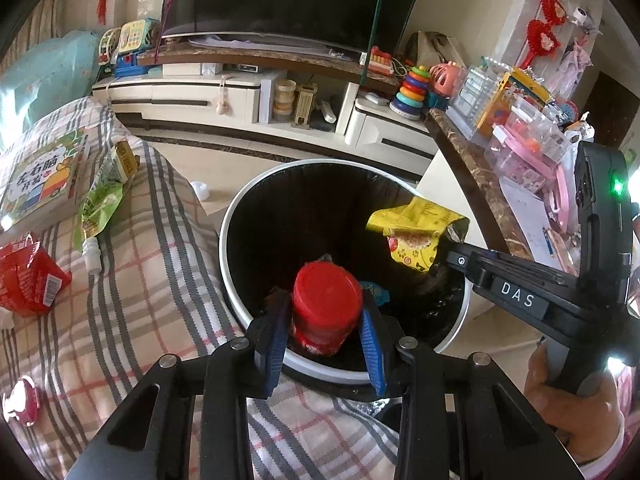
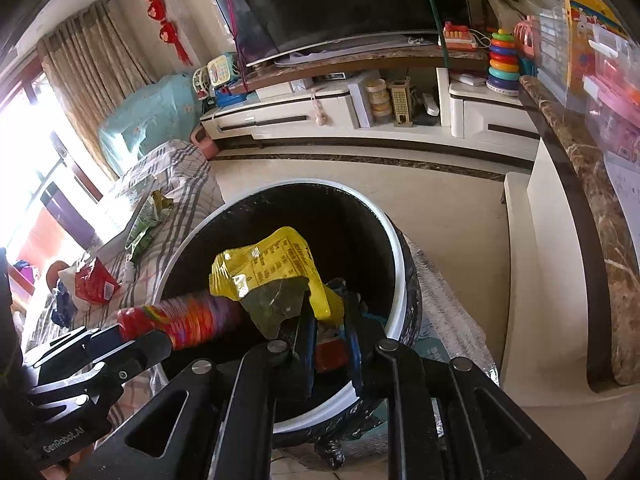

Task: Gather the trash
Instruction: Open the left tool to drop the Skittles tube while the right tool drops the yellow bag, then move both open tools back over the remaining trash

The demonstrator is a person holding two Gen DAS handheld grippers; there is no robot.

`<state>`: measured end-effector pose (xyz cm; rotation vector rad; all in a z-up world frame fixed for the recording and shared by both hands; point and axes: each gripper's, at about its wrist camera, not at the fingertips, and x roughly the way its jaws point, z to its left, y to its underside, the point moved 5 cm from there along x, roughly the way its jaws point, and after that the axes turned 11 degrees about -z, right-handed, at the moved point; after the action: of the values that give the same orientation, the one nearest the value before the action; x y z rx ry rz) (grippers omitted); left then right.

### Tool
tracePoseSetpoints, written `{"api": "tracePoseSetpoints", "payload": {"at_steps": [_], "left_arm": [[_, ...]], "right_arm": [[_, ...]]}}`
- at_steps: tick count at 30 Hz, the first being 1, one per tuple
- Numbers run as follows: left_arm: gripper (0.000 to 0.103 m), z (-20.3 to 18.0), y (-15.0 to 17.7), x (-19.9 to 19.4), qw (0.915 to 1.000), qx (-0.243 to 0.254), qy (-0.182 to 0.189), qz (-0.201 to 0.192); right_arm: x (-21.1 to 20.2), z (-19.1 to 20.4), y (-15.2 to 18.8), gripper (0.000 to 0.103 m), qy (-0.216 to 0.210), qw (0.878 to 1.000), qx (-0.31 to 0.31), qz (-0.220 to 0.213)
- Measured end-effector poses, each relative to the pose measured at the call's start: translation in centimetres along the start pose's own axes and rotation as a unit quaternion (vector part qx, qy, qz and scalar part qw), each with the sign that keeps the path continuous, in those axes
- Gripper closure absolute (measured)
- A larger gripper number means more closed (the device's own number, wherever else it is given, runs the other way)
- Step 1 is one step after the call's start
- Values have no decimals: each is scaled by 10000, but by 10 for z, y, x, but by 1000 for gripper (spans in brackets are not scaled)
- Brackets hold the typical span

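A round trash bin [image 1: 228, 248] with a white rim and black liner stands beside a plaid-covered seat. My left gripper [image 1: 326, 308] is shut on a red cup [image 1: 326, 300] with a colourful label, held tilted over the bin's near edge. Coming in from the right, my right gripper [image 1: 448, 252] is shut on a crumpled yellow wrapper [image 1: 416, 232] above the bin's right side. In the right wrist view the yellow wrapper [image 2: 272, 268] hangs from my right gripper [image 2: 330, 312] over the bin [image 2: 396, 240]. At the left of that view is the left gripper [image 2: 152, 340] with the red cup [image 2: 188, 320].
On the plaid cover [image 1: 160, 280] lie a green pouch [image 1: 100, 200], a red packet [image 1: 28, 276], a small white bottle [image 1: 93, 254] and a book [image 1: 36, 176]. A marble counter [image 1: 472, 168] crowded with toys runs on the right. A TV stand [image 1: 240, 100] lines the far wall.
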<state>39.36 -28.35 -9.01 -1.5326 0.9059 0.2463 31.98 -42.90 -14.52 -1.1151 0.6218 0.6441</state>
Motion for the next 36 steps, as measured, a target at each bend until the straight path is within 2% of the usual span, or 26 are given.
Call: {"api": "tracePoseSetpoints", "payload": {"at_steps": [4, 5, 7, 12, 16, 21, 23, 28, 29, 31, 36], "left_arm": [[65, 1, -1, -4, 10000, -72, -19, -41], [59, 2, -1, -4, 9999, -88, -30, -48], [57, 4, 1, -8, 9999, -133, -17, -79], [56, 14, 8, -22, 9996, -272, -33, -120], [51, 25, 16, -41, 9991, -335, -142, -227], [49, 48, 34, -66, 9976, -588, -275, -237], [48, 60, 41, -76, 9966, -714, -342, -216], [48, 86, 58, -105, 9937, -930, -570, -244], [47, 89, 61, -110, 9931, -967, -614, -254], [47, 98, 66, -122, 9914, -1072, -692, -288], [45, 120, 80, -148, 9874, -1240, -920, -340]], "right_arm": [[1, -2, -2, 78, -8, 10000, 12, 23], [1, -2, -2, 74, -10, 10000, 15, 21], [-1, -2, -2, 64, -7, 10000, 13, -5], [-6, 2, -2, 62, -70, 10000, 51, -49], [-13, 10, 0, 61, -181, 9998, 63, -101], [-24, 29, 8, 47, -398, 9990, 37, -178], [-28, 40, 13, 38, -518, 9984, 31, -204], [-34, 66, 26, 31, -776, 9968, 50, -190], [-35, 73, 30, 23, -840, 9963, 54, -175], [-36, 84, 36, 15, -947, 9953, 35, -176], [-36, 109, 53, 13, -1173, 9931, -18, -14]]}}
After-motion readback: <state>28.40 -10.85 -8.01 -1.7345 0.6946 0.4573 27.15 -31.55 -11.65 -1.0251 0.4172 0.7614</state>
